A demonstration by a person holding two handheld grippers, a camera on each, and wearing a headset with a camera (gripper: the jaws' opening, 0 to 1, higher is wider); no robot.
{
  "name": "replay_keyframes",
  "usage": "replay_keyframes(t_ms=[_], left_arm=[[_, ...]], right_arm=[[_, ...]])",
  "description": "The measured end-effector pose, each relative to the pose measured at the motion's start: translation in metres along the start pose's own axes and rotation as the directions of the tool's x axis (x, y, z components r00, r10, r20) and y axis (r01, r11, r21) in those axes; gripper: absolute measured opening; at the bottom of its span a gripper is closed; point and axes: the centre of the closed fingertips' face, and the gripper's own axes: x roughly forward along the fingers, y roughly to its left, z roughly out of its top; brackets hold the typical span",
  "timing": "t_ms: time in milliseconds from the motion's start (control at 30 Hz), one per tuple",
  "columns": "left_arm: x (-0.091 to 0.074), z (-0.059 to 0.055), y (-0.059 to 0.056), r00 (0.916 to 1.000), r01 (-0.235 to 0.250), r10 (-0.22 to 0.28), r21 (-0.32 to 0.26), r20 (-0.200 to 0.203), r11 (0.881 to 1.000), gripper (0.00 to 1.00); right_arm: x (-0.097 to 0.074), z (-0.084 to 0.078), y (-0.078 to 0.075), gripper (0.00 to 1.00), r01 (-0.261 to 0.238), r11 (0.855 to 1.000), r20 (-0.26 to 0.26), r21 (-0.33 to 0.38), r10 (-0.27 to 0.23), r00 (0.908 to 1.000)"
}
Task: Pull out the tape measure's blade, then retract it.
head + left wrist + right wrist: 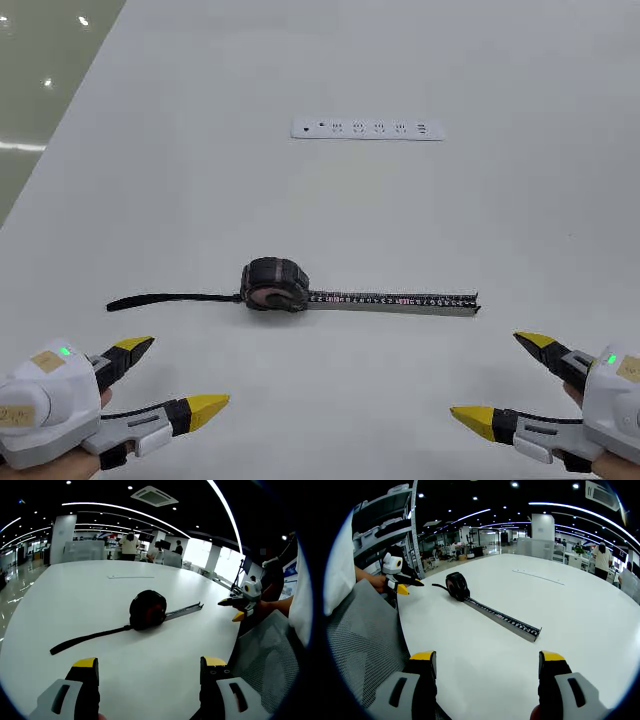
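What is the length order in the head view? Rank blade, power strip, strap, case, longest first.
1. blade
2. power strip, close behind; it lies farther off, so unsure
3. strap
4. case

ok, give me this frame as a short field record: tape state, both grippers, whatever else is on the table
tape measure: dark case, resting on the white table, untouched
blade: out, lying flat to the right of the case
strap: stretched out to the left
left gripper: open, empty, near edge, apart from the tape
right gripper: open, empty, near edge, short of the blade tip
power strip: far side of the table
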Motion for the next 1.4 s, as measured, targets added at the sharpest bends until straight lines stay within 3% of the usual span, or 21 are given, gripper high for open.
replay_keyframes(t_ms=[467, 700, 1167, 1400], left_arm=[[0.004, 0.015, -0.002, 0.9999, -0.005, 0.006, -0.008, 0.015, 1.000, 0.80], [0.009, 0.023, -0.006, 0.9998, 0.021, -0.021, 0.006, 0.003, 1.000, 0.80], [0.032, 0.046, -0.021, 0.9968, 0.079, -0.078, 0.044, -0.014, 0.996, 0.80], [0.046, 0.054, -0.024, 0.9962, 0.085, -0.084, 0.050, -0.021, 0.995, 0.80]], right_arm=[[0.001, 0.003, -0.004, 0.80, 0.000, 1.000, 0.007, 0.005, 0.000, 1.0000], [0.001, 0.005, -0.006, 0.80, 0.001, 1.000, 0.014, 0.003, -0.001, 0.9999], [-0.001, 0.007, -0.008, 0.80, 0.003, 1.000, 0.023, -0.002, -0.003, 0.9997], [0.000, 0.006, -0.010, 0.79, -0.001, 1.000, 0.019, -0.002, 0.002, 0.9998]])
